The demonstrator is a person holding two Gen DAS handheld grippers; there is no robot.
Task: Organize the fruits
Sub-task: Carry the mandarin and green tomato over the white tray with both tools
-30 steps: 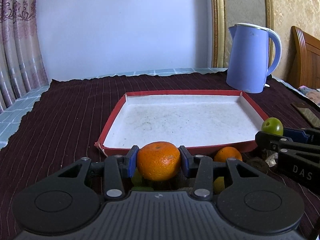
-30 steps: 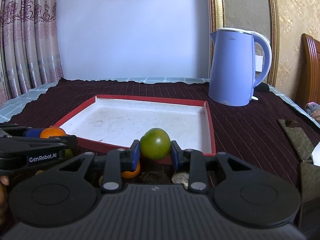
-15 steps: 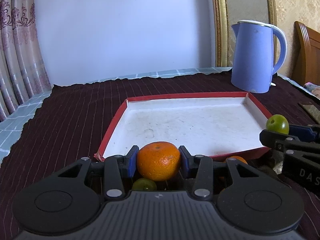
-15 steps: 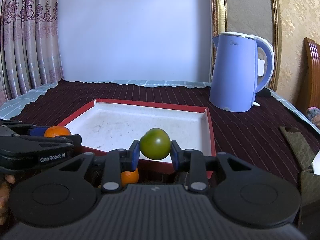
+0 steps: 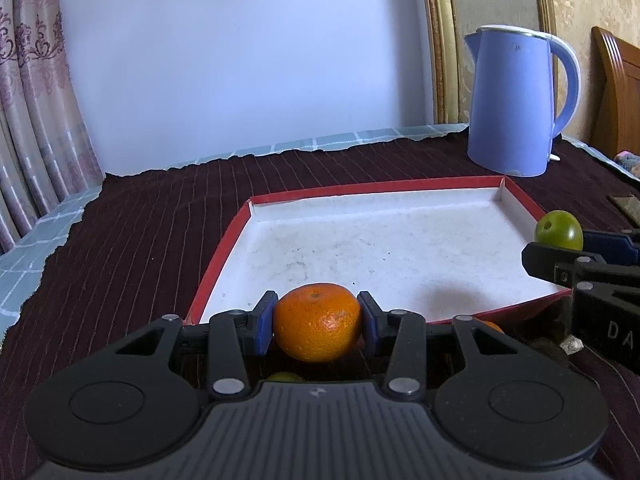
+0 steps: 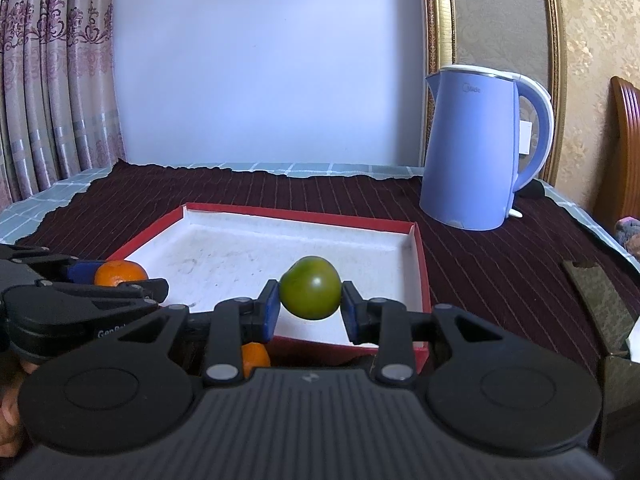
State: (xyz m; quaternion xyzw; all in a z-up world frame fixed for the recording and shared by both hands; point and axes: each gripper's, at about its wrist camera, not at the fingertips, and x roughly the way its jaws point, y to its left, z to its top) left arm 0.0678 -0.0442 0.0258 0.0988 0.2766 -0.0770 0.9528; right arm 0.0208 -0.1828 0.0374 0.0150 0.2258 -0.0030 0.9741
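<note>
My left gripper (image 5: 317, 318) is shut on an orange mandarin (image 5: 318, 322), held above the near edge of the red-rimmed white tray (image 5: 384, 240). My right gripper (image 6: 310, 306) is shut on a green fruit (image 6: 311, 293), held above the tray's (image 6: 248, 248) near right part. The left gripper and its mandarin (image 6: 119, 273) show at the left of the right wrist view. The green fruit (image 5: 559, 229) shows at the right of the left wrist view. Another mandarin (image 6: 255, 358) and a green fruit (image 5: 285, 377) lie on the cloth below the grippers, mostly hidden.
A blue electric kettle (image 5: 516, 100) stands behind the tray's right corner on the dark striped tablecloth (image 5: 152, 232). A dark flat object (image 6: 600, 304) lies at the far right. Curtains (image 6: 48, 80) hang at the left, a wooden bedhead (image 6: 624, 152) at the right.
Both grippers have risen and moved forward with their fruits, from in front of the tray to above its near edge. The loose fruits on the cloth have dropped lower in view.
</note>
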